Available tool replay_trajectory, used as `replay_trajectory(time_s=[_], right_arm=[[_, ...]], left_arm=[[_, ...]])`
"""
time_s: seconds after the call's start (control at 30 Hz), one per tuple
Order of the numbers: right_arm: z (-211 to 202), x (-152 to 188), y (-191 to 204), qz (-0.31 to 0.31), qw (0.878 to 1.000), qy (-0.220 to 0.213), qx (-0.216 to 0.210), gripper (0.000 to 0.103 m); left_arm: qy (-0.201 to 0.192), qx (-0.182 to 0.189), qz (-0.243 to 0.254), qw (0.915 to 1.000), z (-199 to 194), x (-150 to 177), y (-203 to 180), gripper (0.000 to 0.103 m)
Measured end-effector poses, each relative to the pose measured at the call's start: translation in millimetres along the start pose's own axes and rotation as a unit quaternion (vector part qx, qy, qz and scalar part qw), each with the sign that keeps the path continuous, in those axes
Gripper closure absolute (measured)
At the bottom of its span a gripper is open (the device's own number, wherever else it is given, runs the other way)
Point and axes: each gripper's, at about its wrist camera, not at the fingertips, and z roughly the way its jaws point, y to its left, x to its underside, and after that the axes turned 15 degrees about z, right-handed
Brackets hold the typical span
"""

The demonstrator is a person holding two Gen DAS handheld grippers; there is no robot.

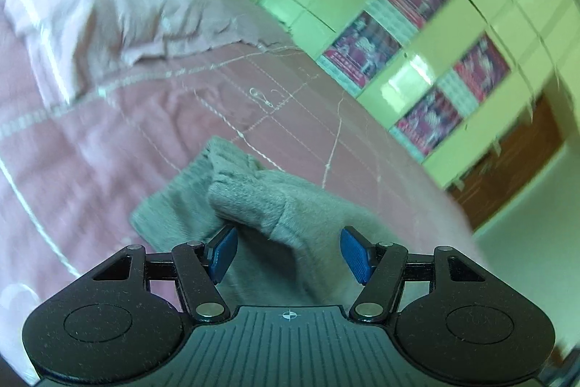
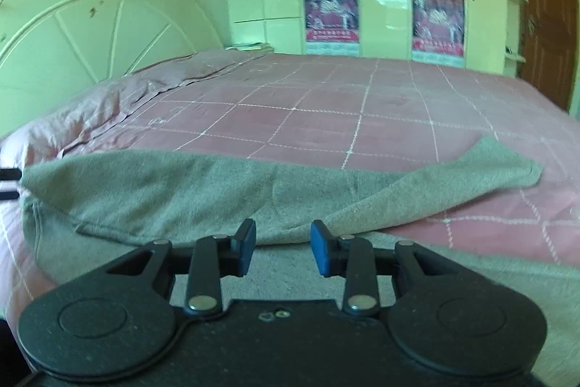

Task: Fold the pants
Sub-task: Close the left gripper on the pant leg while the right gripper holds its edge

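Pants: grey fleecy pants (image 2: pixel 188 191) lie crumpled on the pink bed (image 2: pixel 326 118), one leg trailing right.
Writing: posters (image 2: pixel 438 20) on the wardrobe, text too blurred to read.
Left gripper (image 1: pixel 289 254): fingers apart, pants between, not pressed.
Right gripper (image 2: pixel 283 248): fingers apart, gripping nothing.
Around: pillow (image 1: pixel 108 20), headboard (image 2: pixel 90 24).

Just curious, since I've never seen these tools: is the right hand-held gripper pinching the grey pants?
Apart. In the right wrist view, the right hand-held gripper is open, with a clear gap between its blue pads above the pants.
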Motion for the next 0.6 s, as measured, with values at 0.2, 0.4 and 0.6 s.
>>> replay_trajectory(time_s=[0.2, 0.4, 0.6], right_arm=[[54.4, -15.9, -39.7, 0.193, 0.980, 0.052, 0.008, 0.072], [90.7, -14.0, -71.4, 0.324, 0.943, 0.079, 0.015, 0.071], [85.6, -32.5, -72.5, 0.284, 0.957, 0.054, -0.009, 0.103]], left_arm=[[0.013, 0.010, -0.079, 0.9967, 37.4, 1.3, 12.6, 0.040], [0.027, 0.018, -0.075, 0.9966, 58.6, -0.4, 13.9, 0.040], [0.041, 0.051, -0.047, 0.9968, 82.2, -18.1, 11.9, 0.081]])
